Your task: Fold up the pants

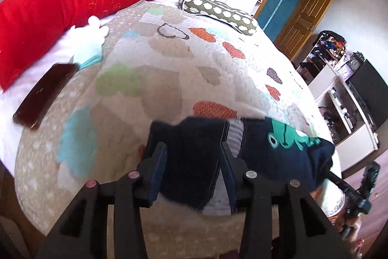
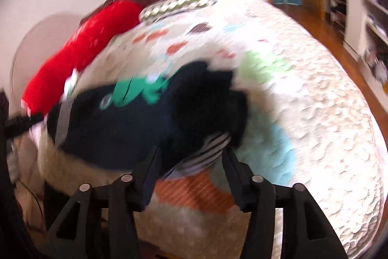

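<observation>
Small navy pants [image 1: 194,157] with a green frog print [image 1: 288,135] and a grey striped waistband lie on the quilted bed near its front edge. My left gripper [image 1: 194,149] is open with its two fingers standing on either side of a navy fold of the pants. The pants also show in the blurred right wrist view [image 2: 135,123]. My right gripper [image 2: 191,157] is open there, its fingers spread at the striped waistband edge [image 2: 208,149]. The right gripper's body shows at the far right of the left wrist view [image 1: 359,198].
The bed quilt [image 1: 169,79] has coloured cloud patches. A long red pillow [image 1: 72,4], a dark phone [image 1: 46,96], a white and teal cloth [image 1: 89,40] and a patterned bolster [image 1: 218,11] lie on it. Shelves [image 1: 344,89] and a wooden door [image 1: 303,16] stand to the right.
</observation>
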A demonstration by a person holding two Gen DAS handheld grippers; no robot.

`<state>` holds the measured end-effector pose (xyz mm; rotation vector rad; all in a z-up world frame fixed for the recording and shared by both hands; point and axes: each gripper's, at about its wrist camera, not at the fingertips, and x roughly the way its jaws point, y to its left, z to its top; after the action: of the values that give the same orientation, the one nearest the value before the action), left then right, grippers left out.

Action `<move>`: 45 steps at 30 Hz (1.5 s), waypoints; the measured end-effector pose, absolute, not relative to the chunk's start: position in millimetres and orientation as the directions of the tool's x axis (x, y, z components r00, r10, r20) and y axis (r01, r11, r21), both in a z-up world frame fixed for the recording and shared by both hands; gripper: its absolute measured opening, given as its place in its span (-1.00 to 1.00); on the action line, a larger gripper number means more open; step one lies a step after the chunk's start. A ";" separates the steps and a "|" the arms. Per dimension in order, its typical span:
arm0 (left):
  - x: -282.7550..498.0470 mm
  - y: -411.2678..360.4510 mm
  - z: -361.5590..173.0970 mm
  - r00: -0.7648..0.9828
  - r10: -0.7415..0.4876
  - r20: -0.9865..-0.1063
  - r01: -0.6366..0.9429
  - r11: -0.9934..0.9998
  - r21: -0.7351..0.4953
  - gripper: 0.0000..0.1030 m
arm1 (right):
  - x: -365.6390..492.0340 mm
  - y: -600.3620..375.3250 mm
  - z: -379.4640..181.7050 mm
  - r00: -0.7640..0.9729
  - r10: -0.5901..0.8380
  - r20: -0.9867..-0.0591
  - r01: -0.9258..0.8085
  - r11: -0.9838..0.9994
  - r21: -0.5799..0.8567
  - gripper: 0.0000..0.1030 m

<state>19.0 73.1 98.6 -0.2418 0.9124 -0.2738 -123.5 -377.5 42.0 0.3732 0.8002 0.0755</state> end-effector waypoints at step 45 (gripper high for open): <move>55.3 17.3 43.7 0.553 -0.089 -0.829 0.036 0.996 -0.084 0.08 | -77.8 -436.0 51.1 0.773 0.313 -0.552 0.116 0.785 0.609 -0.71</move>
<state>55.3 17.3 43.7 -0.0595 0.9825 -0.0740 -77.8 -436.0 51.1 0.6730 0.6913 0.1159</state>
